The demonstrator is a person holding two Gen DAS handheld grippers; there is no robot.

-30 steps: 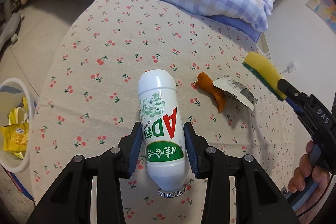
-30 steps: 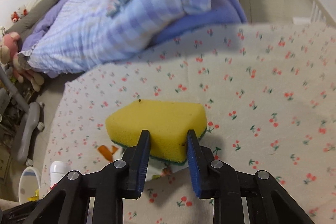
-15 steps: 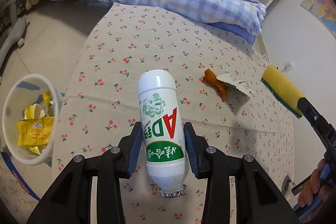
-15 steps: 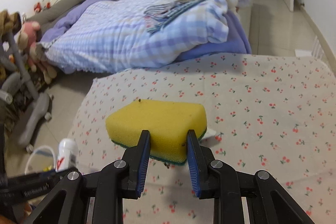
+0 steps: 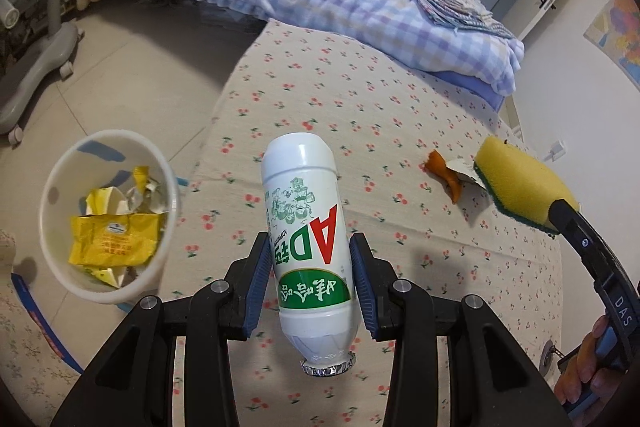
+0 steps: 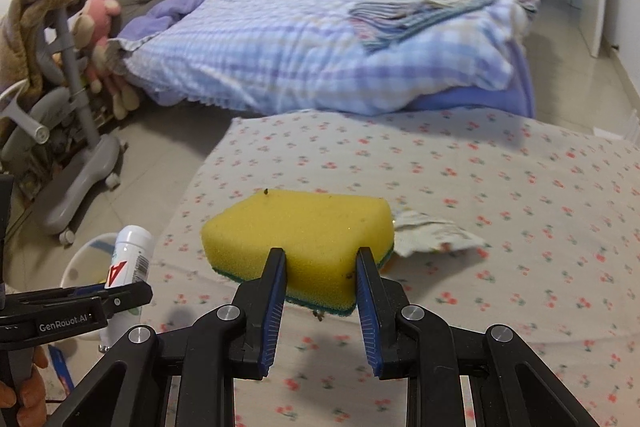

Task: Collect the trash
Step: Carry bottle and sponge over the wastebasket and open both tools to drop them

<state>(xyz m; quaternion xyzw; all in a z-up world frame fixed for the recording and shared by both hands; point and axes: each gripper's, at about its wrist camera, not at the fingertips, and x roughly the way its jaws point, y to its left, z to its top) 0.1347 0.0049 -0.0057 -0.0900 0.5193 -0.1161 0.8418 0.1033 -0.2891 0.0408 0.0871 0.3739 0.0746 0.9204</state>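
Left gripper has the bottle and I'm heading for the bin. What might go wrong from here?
1. The left gripper pinches the white bottle on its smooth, rounded sides, cap end toward the camera; it might slip or pivot on the way.
2. The white bin sits on the floor off the table's left edge; an early release would probably miss it.
3. The orange peel and torn wrapper remain beside the sponge.

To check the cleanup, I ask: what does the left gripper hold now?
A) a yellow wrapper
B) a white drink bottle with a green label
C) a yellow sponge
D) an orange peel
B: the left gripper is shut on the white drink bottle, while the sponge sits in the right gripper.
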